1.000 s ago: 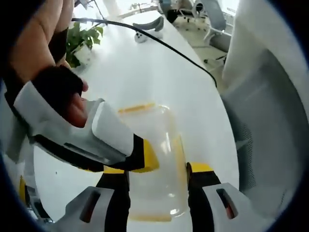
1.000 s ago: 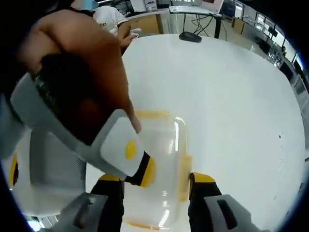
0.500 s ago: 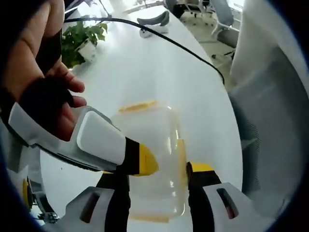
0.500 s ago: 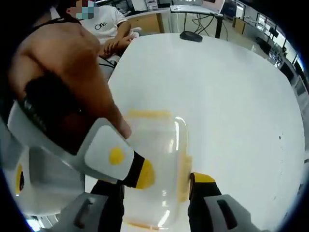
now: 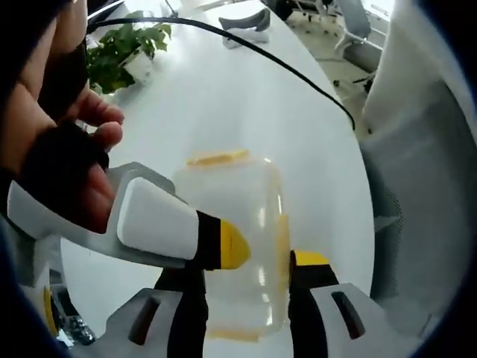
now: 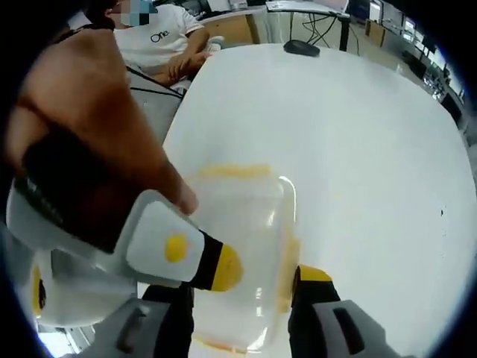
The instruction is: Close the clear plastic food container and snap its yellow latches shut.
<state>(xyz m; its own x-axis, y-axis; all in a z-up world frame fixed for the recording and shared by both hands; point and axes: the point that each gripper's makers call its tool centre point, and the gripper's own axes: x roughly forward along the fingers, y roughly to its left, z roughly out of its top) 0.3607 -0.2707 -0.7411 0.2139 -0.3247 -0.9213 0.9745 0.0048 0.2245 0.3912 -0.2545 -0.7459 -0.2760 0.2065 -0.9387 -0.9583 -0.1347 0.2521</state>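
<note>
Clear plastic food container with yellow latches (image 5: 238,246) (image 6: 242,253) sits lower centre on white table (image 5: 223,104) (image 6: 358,149), between both views' jaws. Left gripper (image 5: 246,287) and right gripper (image 6: 242,294) both spread apart, straddling it.

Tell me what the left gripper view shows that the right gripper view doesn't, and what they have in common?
The left gripper view alone has a potted plant, a black cable crossing the white table, and a pale chair at the right.

The right gripper view alone has a seated person in a white shirt and a dark computer mouse at the far edge.

Both share the clear container with yellow latches, lying between that view's own jaws, with the other gripper's yellow tip coming in from the left.
</note>
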